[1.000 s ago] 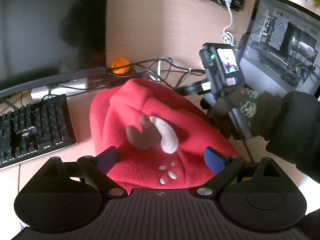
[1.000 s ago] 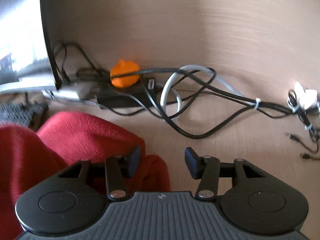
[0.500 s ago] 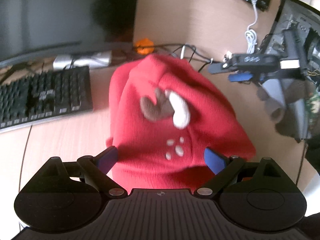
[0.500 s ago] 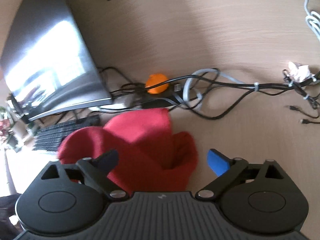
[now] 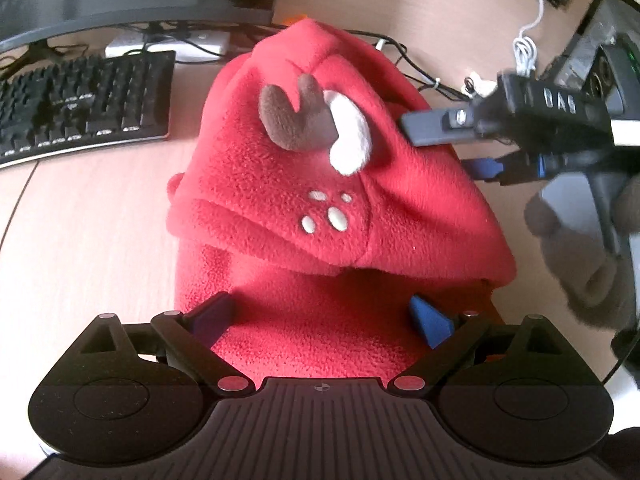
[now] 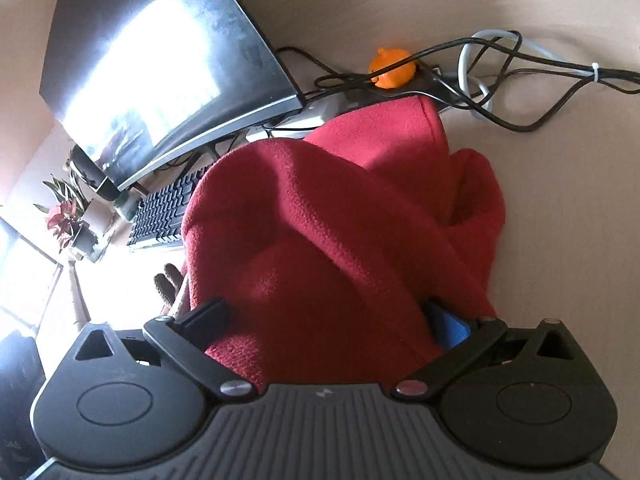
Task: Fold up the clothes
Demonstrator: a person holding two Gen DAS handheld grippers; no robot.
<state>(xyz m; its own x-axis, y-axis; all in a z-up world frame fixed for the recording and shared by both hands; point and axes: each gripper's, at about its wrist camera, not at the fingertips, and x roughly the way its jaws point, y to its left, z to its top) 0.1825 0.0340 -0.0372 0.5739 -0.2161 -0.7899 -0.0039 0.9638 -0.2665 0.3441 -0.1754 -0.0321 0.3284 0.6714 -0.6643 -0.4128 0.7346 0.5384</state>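
A red fleece garment (image 5: pixel 320 208) with a brown antler, a white ear and small white spots lies bunched on the wooden desk (image 5: pixel 88 240). My left gripper (image 5: pixel 320 316) is open, its blue pads on either side of the garment's near edge. My right gripper (image 6: pixel 332 320) is open wide with red fleece (image 6: pixel 340 232) lying between its jaws. In the left wrist view the right gripper (image 5: pixel 480 148) is at the garment's right side, held by a gloved hand.
A black keyboard (image 5: pixel 80 108) lies at the left, under a dark curved monitor (image 6: pixel 160 60). Tangled cables (image 6: pixel 500 76) and a small orange object (image 6: pixel 390 68) lie behind the garment. A second screen (image 5: pixel 608 32) stands at the right.
Both grippers pulled back and up over the garment. The right gripper opened wider and now straddles the fleece. The garment's hood part has folded forward over its lower part.
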